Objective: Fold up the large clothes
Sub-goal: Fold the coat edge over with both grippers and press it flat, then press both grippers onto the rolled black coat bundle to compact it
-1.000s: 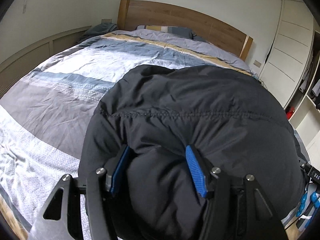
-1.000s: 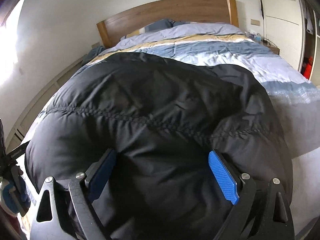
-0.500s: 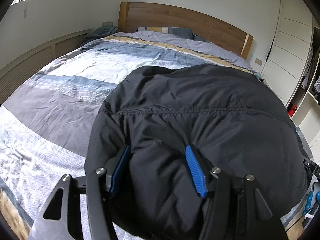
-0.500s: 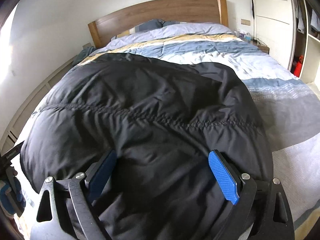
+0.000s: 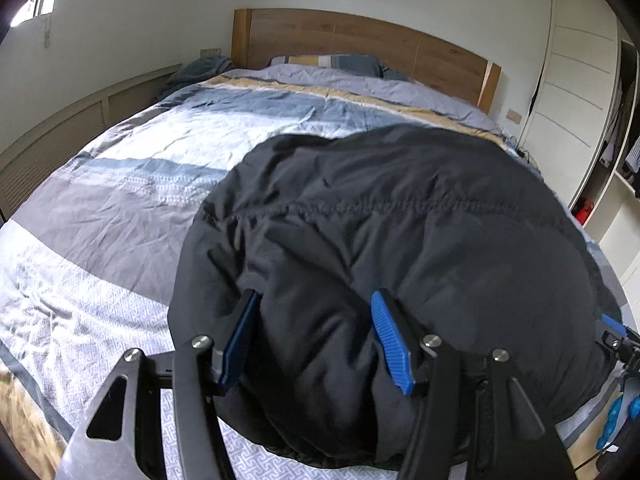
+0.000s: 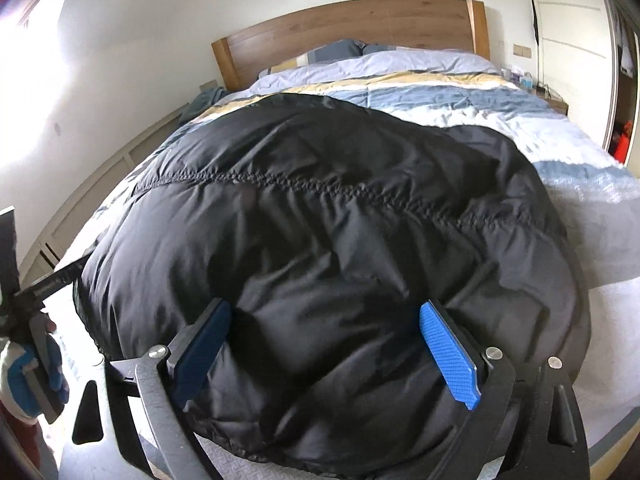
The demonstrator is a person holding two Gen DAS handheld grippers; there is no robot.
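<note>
A black puffy jacket (image 5: 400, 216) lies bunched on the striped bed cover (image 5: 132, 184), its stitched seam running across. My left gripper (image 5: 316, 300) is shut on the jacket's near edge, and its blue pads (image 5: 390, 340) dent the padding. At the right border of this view, a bit of the right gripper (image 5: 616, 336) shows. In the right wrist view the jacket (image 6: 340, 184) fills the middle. My right gripper (image 6: 325, 308) is shut on a thick fold of it, with its jaws set wide. The left gripper (image 6: 32, 320) shows at the left edge in a gloved hand.
A wooden headboard (image 5: 360, 40) and pillows (image 5: 332, 62) stand at the far end of the bed. White wardrobe doors (image 5: 576, 80) and open shelves line the right side. A low panelled wall ledge (image 5: 60, 128) runs along the left. A bedside table (image 6: 552, 100) sits by the wardrobe.
Both grips stay on the jacket. The right gripper has shifted a little across the bed with its fold. The left gripper has hardly moved.
</note>
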